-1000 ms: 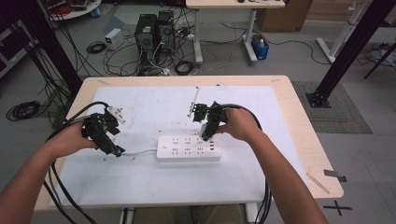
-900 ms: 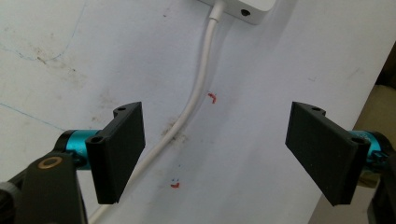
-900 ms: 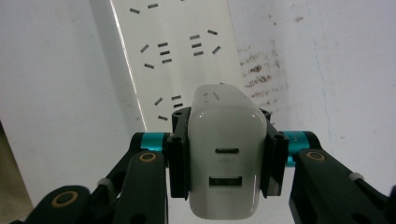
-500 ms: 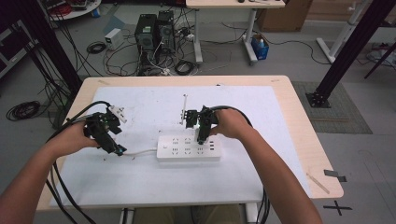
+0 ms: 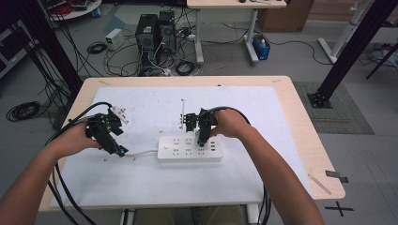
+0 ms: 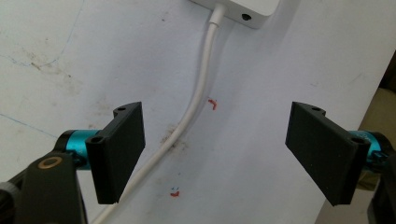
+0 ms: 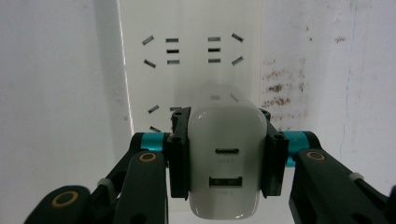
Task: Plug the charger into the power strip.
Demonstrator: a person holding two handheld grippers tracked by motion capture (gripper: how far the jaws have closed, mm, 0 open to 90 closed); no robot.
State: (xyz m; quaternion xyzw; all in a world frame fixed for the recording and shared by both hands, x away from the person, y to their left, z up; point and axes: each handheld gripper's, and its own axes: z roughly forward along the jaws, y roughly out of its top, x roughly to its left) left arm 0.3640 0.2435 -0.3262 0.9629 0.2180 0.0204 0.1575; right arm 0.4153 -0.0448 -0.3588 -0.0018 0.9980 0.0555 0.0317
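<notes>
White rounded charger [image 7: 223, 161], two ports on its face, clamped in right gripper [image 7: 224, 158] fingers above white strip [image 7: 191, 56]; left gripper [image 6: 217, 154] fingers wide, astride white cord [image 6: 196, 98].

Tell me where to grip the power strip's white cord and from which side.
Grip the white cord on its free stretch lying flat just clear of the power strip, coming straight down. The left gripper already straddles it, jaws open on either side.
</notes>
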